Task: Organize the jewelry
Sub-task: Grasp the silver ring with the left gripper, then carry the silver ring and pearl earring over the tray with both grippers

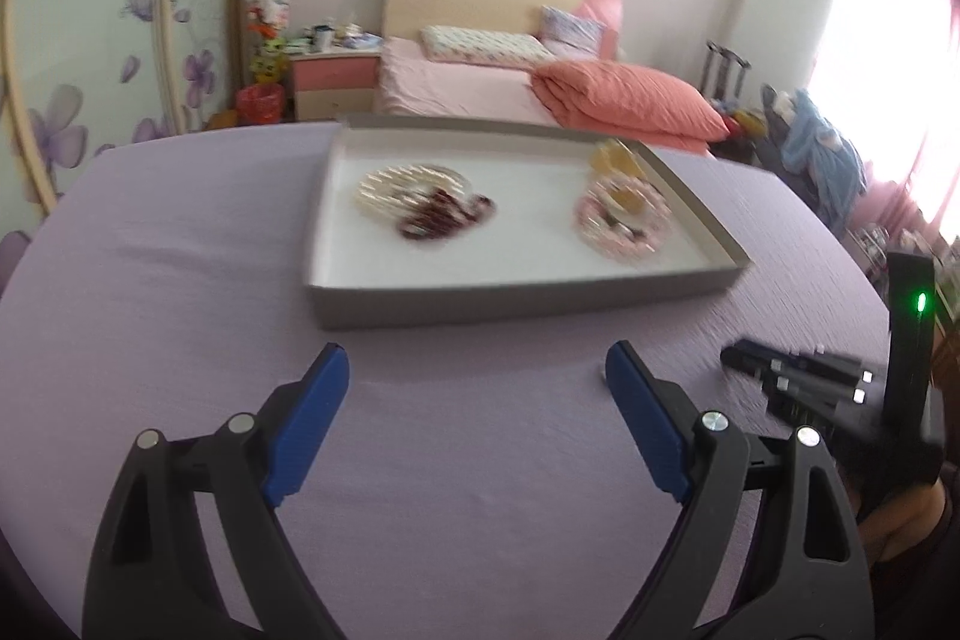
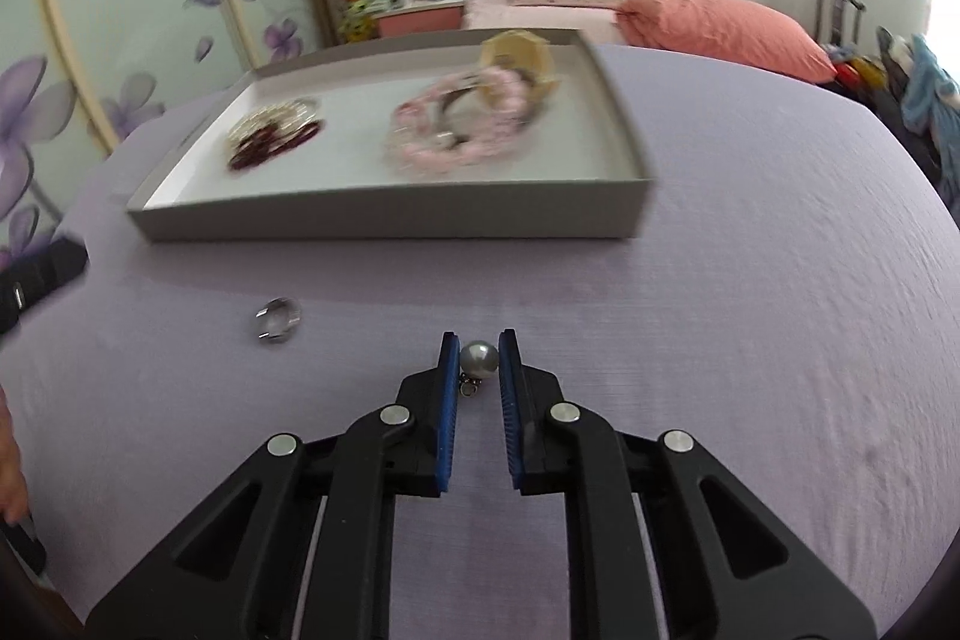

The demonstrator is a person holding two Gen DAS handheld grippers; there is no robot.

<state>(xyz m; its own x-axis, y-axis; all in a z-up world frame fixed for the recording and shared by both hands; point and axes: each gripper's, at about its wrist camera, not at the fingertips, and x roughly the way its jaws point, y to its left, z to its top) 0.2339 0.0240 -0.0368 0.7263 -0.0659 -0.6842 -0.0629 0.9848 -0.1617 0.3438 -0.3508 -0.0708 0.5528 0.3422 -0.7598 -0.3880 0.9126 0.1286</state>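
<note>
A grey shallow tray [image 1: 516,301] [image 2: 384,223] sits on the lilac cloth. It holds white and dark red bead bracelets [image 1: 420,205] [image 2: 273,136], pink bead bracelets [image 1: 624,220] [image 2: 462,130] and a small yellow box [image 1: 615,160] [image 2: 519,52]. My right gripper [image 2: 479,349] is shut on a grey pearl earring [image 2: 479,359], just above the cloth. A silver ring [image 2: 277,319] lies on the cloth to its left. My left gripper [image 1: 477,364] is open and empty, in front of the tray. The right gripper also shows in the left wrist view [image 1: 798,376].
The lilac cloth [image 1: 180,250] [image 2: 780,250] covers the table. Behind it are a bed with an orange quilt [image 1: 624,100] [image 2: 720,22], a pink nightstand [image 1: 336,70] and a floral wardrobe [image 1: 90,70]. A bright window [image 1: 888,70] is at the right.
</note>
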